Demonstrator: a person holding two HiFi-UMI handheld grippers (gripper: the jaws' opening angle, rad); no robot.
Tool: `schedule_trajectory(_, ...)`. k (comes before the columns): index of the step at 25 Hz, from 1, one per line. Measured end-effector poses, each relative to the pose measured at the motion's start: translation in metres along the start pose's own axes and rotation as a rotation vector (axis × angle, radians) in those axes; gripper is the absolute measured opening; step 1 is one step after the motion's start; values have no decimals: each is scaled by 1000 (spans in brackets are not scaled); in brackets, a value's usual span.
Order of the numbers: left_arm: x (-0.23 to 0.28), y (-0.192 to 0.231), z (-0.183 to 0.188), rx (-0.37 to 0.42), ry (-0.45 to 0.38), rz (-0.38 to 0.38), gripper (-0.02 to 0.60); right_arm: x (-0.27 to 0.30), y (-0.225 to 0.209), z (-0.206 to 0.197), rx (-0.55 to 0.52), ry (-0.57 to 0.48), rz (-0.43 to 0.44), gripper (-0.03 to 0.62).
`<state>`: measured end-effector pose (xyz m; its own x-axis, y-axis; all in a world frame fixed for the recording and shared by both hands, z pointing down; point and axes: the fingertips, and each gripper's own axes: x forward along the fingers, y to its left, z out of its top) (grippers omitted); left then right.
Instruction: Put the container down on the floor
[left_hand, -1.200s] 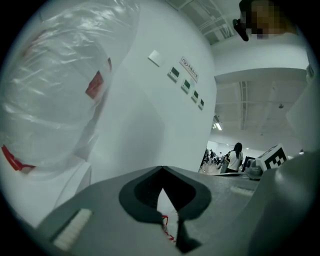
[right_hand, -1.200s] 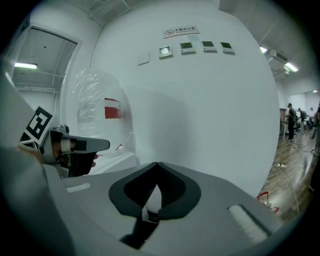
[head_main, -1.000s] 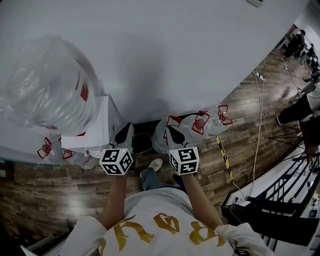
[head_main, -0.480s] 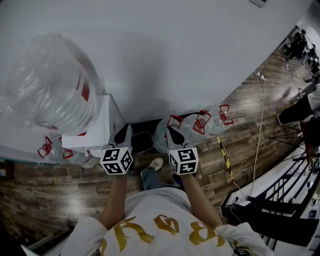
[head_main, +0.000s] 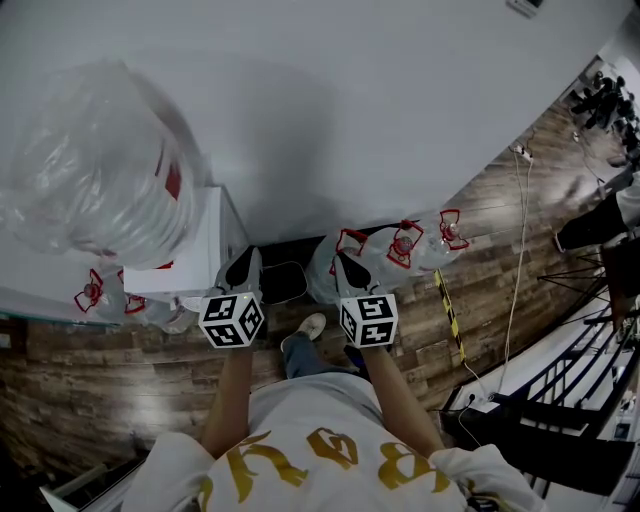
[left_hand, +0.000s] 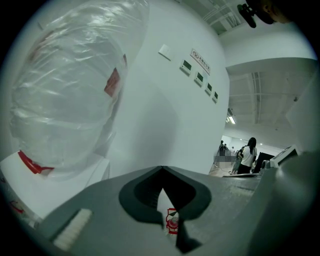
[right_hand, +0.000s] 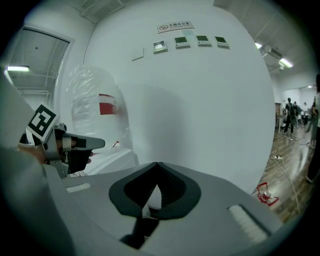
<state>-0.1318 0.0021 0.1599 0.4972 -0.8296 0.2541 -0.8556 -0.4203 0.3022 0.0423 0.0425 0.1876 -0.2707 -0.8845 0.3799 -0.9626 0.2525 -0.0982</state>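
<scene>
Wood-plank floor (head_main: 490, 260) meets a white wall (head_main: 350, 110) just ahead of my operator's feet; the clear-wrapped container (head_main: 385, 258), with red fittings, lies on that floor against the wall, just beyond the right gripper (head_main: 347, 268); more wrapped bottles (head_main: 110, 298) lie along the wall to the left. A large wrapped jug (head_main: 95, 170) sits on top of a white stand (head_main: 190, 260), close beside the left gripper (head_main: 245, 268) and crowding that side; yellow-black tape (head_main: 448, 315) and a white cable (head_main: 518, 260) cross the floor at right; people (left_hand: 246, 157) stand far off.

Both grippers: I read the jaw tips together, nothing between them, touching nothing.

Writing: the red label (left_hand: 112, 82) on the jug, the wall sign (right_hand: 172, 26) and the gold lettering on the shirt (head_main: 320, 450) are all unreadable.
</scene>
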Motion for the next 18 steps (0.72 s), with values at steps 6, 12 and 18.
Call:
schedule_trajectory(6,0,7,-2,-16,2,15,0,6,0,-4,18,9,-10,25)
schedule_trajectory(12,-1,16,-4,-34,5,31,0,6,2,-8,21,18,-7,25)
schedule_trajectory(18,-2,23,-6,-46,9,43,0,8,2,-9,25,20,-7,25)
